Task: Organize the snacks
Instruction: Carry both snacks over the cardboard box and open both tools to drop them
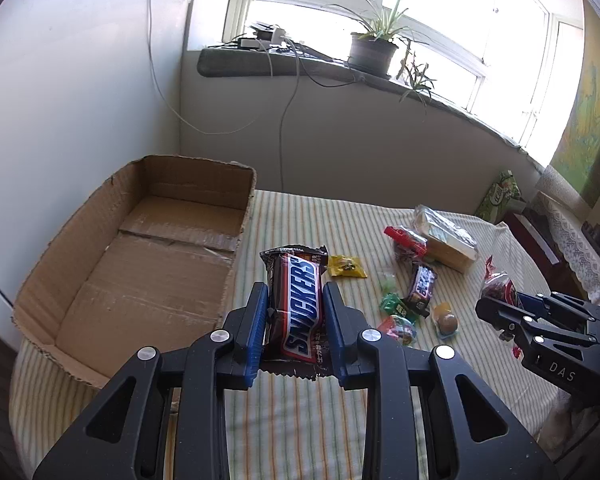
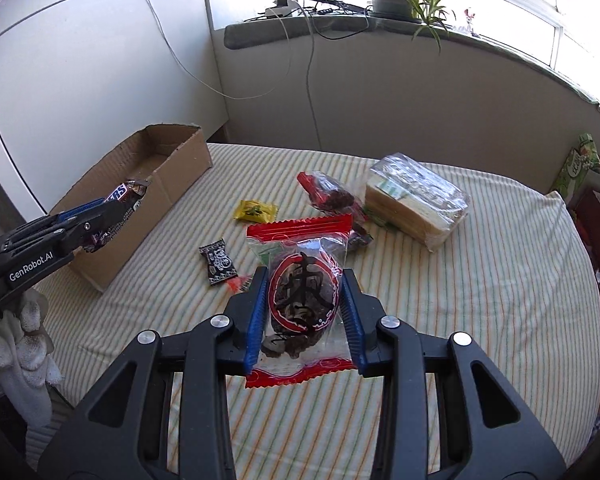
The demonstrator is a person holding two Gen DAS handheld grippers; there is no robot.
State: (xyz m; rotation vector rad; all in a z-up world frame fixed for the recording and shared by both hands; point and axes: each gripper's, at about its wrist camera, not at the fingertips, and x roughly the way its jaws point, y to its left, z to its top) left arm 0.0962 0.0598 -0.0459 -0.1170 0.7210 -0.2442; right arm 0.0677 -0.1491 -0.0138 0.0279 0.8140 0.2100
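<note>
Table (image 2: 500, 288), round, under a green-and-cream striped cloth: the work surface, carrying the box at its left edge and the loose snacks toward the middle and right.

Cardboard box (image 1: 112, 272), open-topped, flaps torn: the likely collection bin, set against the wall where the left gripper reaches it easily. In the left wrist view its floor shows bare; judged from this, sorting has barely begun.

Wrapped sandwich stack (image 2: 416, 204), clear film, the largest loose item, lying far right of the pile, untouched.

Left gripper (image 1: 296, 332): jaws closed narrow on the long sides of 1 Snickers bar (image 1: 298, 308), gripped lengthwise so the bar points forward. The right wrist view places this bar at the box's near rim, probably about to be dropped inside.

Right gripper (image 2: 304, 320): jaws clamped on 1 clear red-edged pouch of dried dates (image 2: 302, 300), held upright above the cloth, well apart from the box. Probably waiting its turn at the bin.

Second red-edged date pouch (image 2: 328, 196), lying just beside the sandwich stack.

Small Snickers bar (image 1: 422, 290), on the cloth among the candies.

Yellow sachet (image 2: 256, 211), flat, near the centre.

Black patterned candy (image 2: 218, 262), just left of the held pouch.

Jelly cup (image 1: 446, 322) and green wrapped sweets (image 1: 394, 306), the smallest pieces, clustered nearest the right gripper.
</note>
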